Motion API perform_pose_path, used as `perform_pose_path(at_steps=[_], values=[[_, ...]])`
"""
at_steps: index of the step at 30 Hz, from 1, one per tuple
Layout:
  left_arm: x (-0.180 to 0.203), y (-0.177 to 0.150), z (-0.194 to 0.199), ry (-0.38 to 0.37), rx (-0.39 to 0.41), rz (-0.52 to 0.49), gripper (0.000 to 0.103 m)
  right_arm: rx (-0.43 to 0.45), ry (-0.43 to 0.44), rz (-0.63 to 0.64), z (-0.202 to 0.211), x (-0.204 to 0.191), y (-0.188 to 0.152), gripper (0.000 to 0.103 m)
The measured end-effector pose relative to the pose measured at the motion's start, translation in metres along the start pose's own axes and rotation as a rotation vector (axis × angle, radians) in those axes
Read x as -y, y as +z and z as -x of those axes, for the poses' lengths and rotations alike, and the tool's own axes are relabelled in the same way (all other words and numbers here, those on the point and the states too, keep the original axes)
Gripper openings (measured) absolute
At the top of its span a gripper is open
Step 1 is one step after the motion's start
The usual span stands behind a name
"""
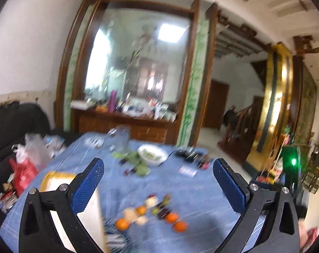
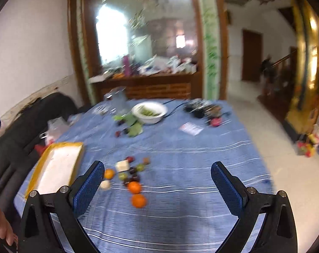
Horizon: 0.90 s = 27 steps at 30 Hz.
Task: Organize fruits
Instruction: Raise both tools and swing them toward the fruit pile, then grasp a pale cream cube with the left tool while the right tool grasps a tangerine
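Note:
A cluster of small fruits lies on the blue tablecloth: oranges (image 1: 171,217) (image 2: 138,200), pale pieces (image 2: 122,165), and dark and green grapes (image 2: 132,170). A yellow-rimmed white tray (image 2: 58,164) lies to the left of them; it also shows in the left wrist view (image 1: 54,181). My left gripper (image 1: 158,185) is open and empty above the fruits. My right gripper (image 2: 157,186) is open and empty, with the fruits just left of its centre. Both views are blurred.
A white bowl (image 2: 149,110) with green contents, green leaves (image 2: 134,124) and a clear jug (image 2: 118,100) stand at the table's far side. Dark gadgets (image 2: 201,107) and a card (image 2: 190,128) lie far right. A black sofa with bags (image 1: 24,168) is on the left.

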<state>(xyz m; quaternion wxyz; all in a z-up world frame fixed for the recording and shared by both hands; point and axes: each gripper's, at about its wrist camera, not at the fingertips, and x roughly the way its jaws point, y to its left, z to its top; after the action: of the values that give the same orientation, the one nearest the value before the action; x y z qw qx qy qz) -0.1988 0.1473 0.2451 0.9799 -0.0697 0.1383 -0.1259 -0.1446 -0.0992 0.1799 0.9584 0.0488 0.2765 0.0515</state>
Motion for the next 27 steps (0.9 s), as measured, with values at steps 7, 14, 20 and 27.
perform_pose_path(at_steps=[7, 14, 20, 27], values=[[-0.066, -0.02, -0.023, 0.161, -0.025, 0.034, 0.103, -0.12, 0.12, 0.01, -0.082, 0.002, -0.016, 0.098], [-0.085, -0.06, -0.107, 0.113, -0.254, 0.153, 0.102, -0.327, 0.266, -0.018, -0.148, 0.005, -0.046, 0.066], [-0.072, -0.083, -0.176, 0.016, -0.465, 0.215, 0.068, -0.329, 0.315, 0.037, -0.158, 0.006, -0.064, 0.066], [-0.026, -0.102, -0.245, -0.001, -0.609, 0.176, 0.068, -0.347, 0.33, 0.08, -0.171, 0.006, -0.076, 0.066]])
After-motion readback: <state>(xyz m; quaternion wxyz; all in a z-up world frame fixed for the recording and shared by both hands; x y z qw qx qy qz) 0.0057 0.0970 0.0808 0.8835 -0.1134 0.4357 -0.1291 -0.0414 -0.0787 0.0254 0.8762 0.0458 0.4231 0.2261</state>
